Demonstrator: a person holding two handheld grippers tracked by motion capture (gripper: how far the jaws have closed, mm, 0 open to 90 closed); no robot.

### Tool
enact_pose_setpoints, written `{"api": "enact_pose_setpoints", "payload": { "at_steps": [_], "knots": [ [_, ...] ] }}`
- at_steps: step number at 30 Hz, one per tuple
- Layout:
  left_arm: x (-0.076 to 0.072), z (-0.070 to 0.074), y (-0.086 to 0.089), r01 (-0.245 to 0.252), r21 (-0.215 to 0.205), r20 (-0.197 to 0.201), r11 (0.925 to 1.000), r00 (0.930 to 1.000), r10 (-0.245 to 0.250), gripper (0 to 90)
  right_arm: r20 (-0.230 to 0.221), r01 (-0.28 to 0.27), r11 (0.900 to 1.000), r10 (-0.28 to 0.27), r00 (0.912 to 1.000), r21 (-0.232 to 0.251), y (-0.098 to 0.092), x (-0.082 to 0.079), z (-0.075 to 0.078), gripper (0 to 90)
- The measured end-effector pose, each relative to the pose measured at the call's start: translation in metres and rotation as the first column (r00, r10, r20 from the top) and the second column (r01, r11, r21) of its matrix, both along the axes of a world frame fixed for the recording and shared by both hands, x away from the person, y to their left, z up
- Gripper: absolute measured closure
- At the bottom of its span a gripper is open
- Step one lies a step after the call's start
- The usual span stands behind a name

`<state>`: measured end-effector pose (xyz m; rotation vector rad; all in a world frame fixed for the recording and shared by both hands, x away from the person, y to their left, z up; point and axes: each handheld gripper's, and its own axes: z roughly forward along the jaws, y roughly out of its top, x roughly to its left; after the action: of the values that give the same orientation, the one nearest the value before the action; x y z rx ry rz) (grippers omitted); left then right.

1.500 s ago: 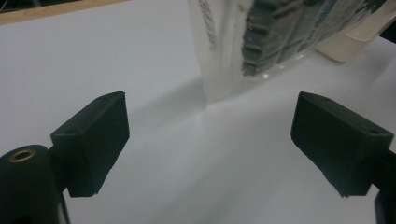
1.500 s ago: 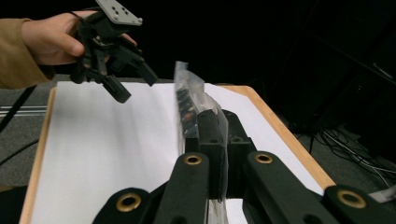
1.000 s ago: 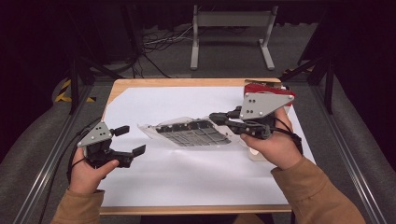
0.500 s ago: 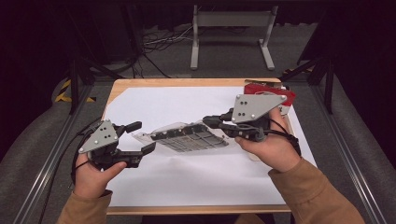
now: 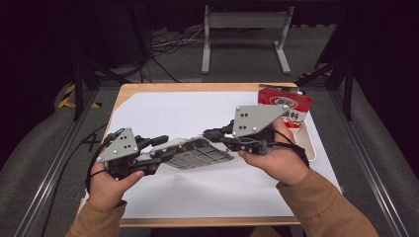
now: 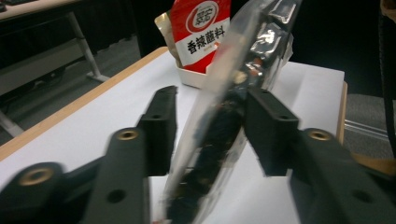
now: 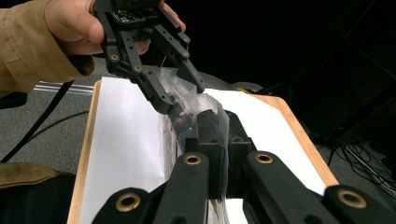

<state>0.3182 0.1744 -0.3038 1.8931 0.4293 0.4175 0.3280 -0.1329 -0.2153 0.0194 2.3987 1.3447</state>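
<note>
- High view: a clear plastic pouch (image 5: 197,153) with a dark ribbed filling and a shiny silver edge hung above the middle of the table (image 5: 197,88), held between both tools and tilted.
- The right gripper (image 5: 210,134), with a flat grey three-cornered plate on top, had its black jaws pressed together on the right end of the pouch.
- In the right gripper view the two matte black pads (image 7: 208,135) pinched the crinkled film flat between them.
- The left gripper (image 5: 157,153) was at the left end of the pouch, near the left edge of the table.
- Its jaws had just been closing, with the pouch standing between them.
- In the left gripper view the right pad (image 6: 268,130) touched the glossy film, while a narrow gap remained at the left pad, so they were not yet pressing.
- The table had a light wooden rim and was covered by a smooth white sheet (image 5: 163,113).
- At the far right corner a red and white sachet (image 5: 286,104) with printed characters stood in a shallow white tray (image 5: 310,145).
</note>
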Motion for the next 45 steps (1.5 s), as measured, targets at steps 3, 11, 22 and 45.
{"api": "enact_pose_setpoints", "payload": {
  "at_steps": [3,11,22,45],
  "knots": [
    [-0.002,0.002,0.003,0.016,0.005,-0.017,0.9999,0.9997,-0.016,71.5,0.008,0.005,1.000,-0.005,1.0000,-0.001,0.001,0.001,0.000,88.5],
    [-0.006,0.003,0.004,0.035,-0.006,-0.009,0.9994,0.9993,-0.035,85.4,0.016,0.010,1.000,-0.011,0.9998,0.019,-0.001,0.003,-0.001,88.1],
    [-0.008,0.005,0.009,0.047,-0.041,-0.039,0.9981,0.9981,-0.048,90.0,0.039,0.062,0.993,-0.066,0.9971,0.100,-0.010,0.009,-0.007,64.7],
    [-0.018,0.018,0.035,0.065,-0.205,0.023,0.9767,0.9978,-0.061,90.0,-0.229,0.397,0.898,-0.353,0.9073,0.189,-0.065,0.045,-0.090,33.1]
  ]
}}
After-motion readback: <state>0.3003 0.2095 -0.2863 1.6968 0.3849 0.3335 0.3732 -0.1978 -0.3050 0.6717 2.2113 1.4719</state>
